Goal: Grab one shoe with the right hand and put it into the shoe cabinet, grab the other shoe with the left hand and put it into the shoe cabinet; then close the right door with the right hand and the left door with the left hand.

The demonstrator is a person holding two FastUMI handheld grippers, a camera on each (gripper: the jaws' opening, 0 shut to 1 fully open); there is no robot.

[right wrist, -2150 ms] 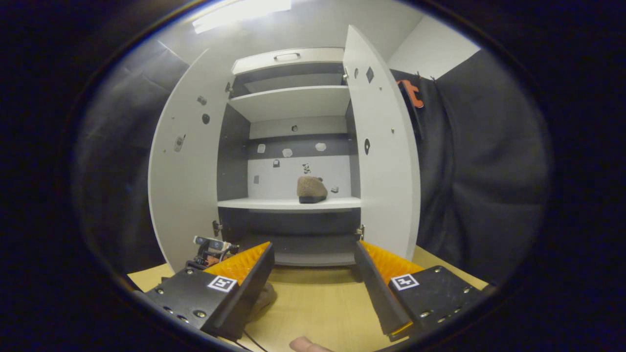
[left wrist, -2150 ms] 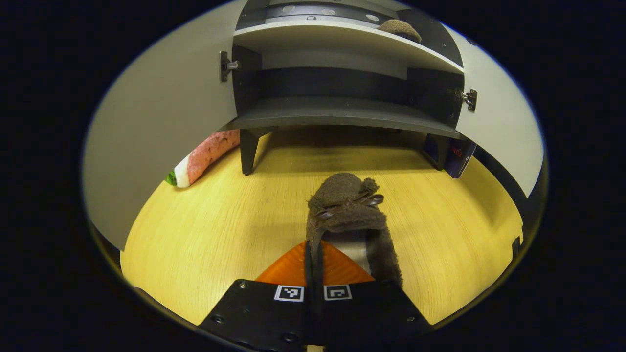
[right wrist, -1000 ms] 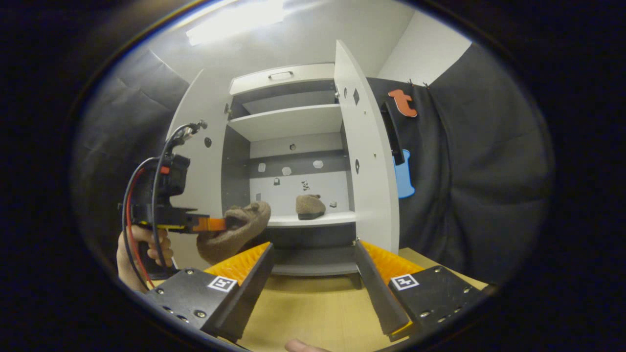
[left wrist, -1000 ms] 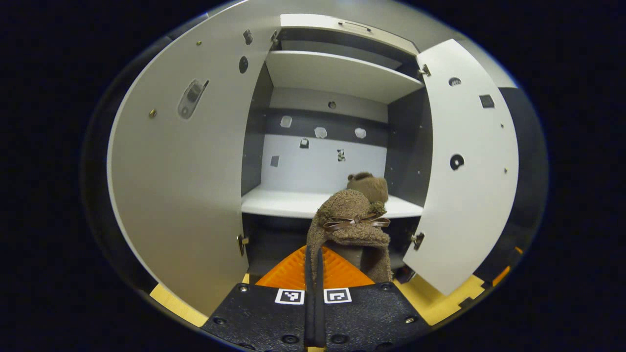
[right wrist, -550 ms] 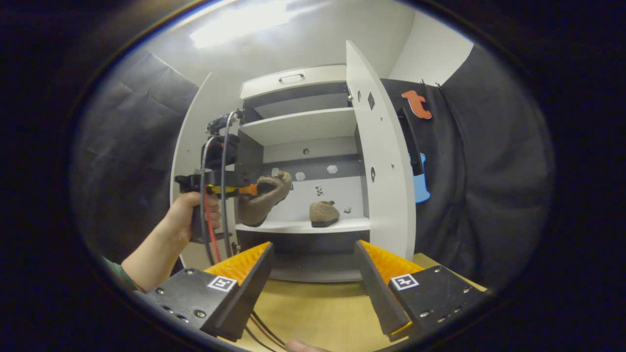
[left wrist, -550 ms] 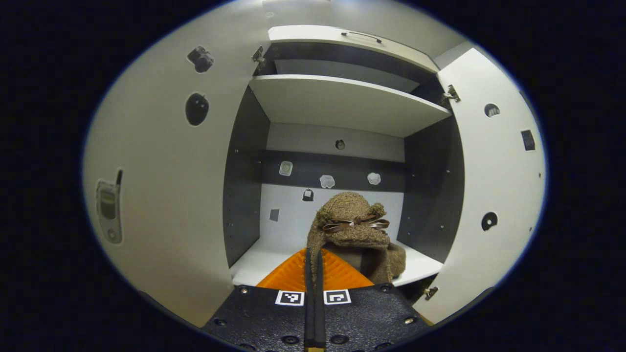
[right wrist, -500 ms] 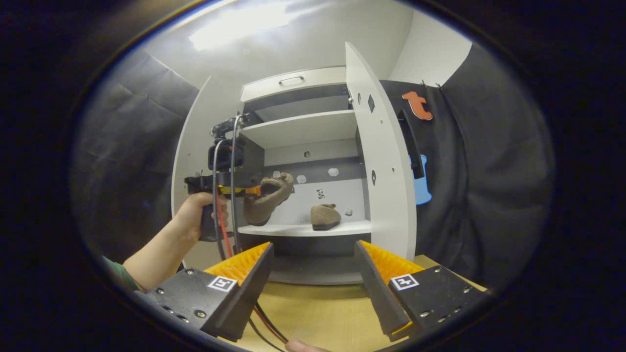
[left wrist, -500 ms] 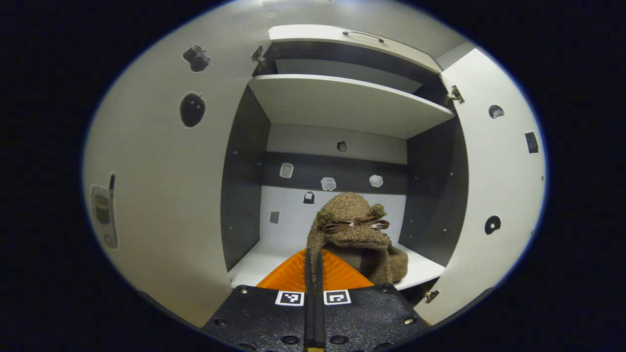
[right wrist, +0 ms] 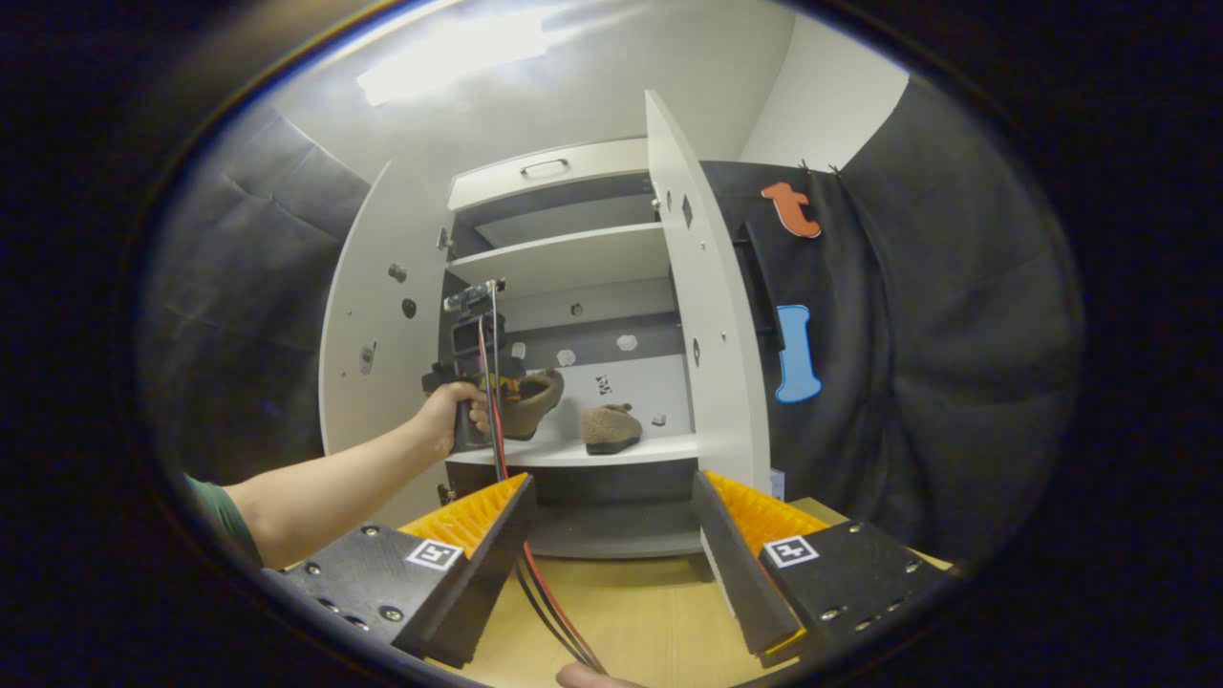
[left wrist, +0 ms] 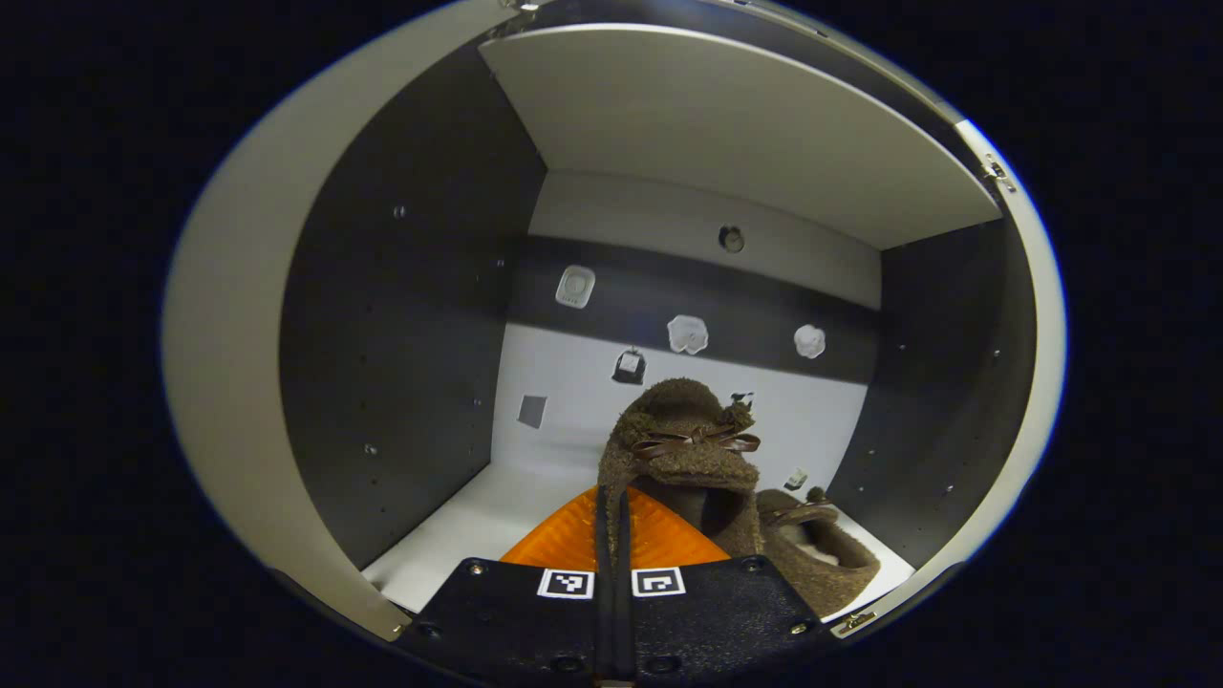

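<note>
While the left tool (left wrist: 611,521) clamps its edge, the fuzzy brown shoe (left wrist: 683,459) shows a ribbon bow.

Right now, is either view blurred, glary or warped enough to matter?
Left gripper view: sharp, evenly lit, the white shelf board bowed by the fisheye, the fuzzy brown slipper crisp. Right gripper view: the ceiling light strip blows out in glare, the white right cabinet door curves, the booth sides fall dark.
</note>
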